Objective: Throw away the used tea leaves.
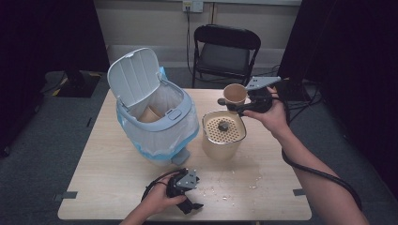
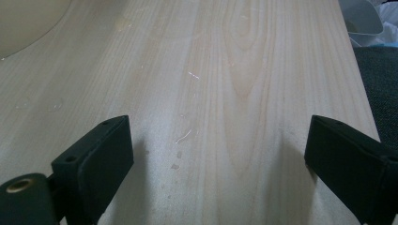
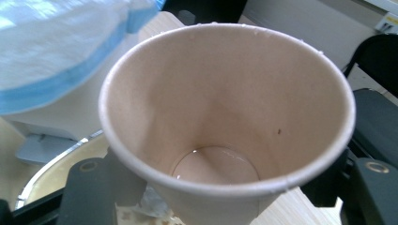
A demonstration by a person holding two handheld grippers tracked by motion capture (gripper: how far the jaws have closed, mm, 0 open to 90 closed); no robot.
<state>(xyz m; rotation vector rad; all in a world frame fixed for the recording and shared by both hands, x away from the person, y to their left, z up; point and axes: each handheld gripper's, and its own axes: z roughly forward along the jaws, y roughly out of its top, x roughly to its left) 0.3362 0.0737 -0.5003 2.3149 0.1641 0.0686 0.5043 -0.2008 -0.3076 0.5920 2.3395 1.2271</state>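
Counter [image 1: 117,187] of pale wood carries the things in the high view. The right tool [image 1: 234,107] is held above the far right part of it and is clenched on a paper cup [image 1: 234,93], which stands upright in the air just beyond a beige pot [image 1: 223,145]. The pot has a perforated insert [image 1: 224,129] with a small knob in its middle. Left of the pot stands a white bin [image 1: 159,126] with a blue-edged bag, its lid [image 1: 133,77] raised; another brown cup [image 1: 151,114] lies inside. The left tool [image 1: 190,199] rests on the near edge of the counter, in the person's hand. Small crumbs and wet spots lie on the counter near it. A black chair [image 1: 225,51] stands behind.

In the left gripper view the left tool is released: its two black jaws stand far apart over bare wood, with nothing between them.

In the right gripper view the paper cup [image 3: 225,117] is seen from above, gripped low on its sides by the jaws. A little clear liquid [image 3: 213,164] lies at its bottom. The bag of the bin [image 3: 61,47] is at the far left.
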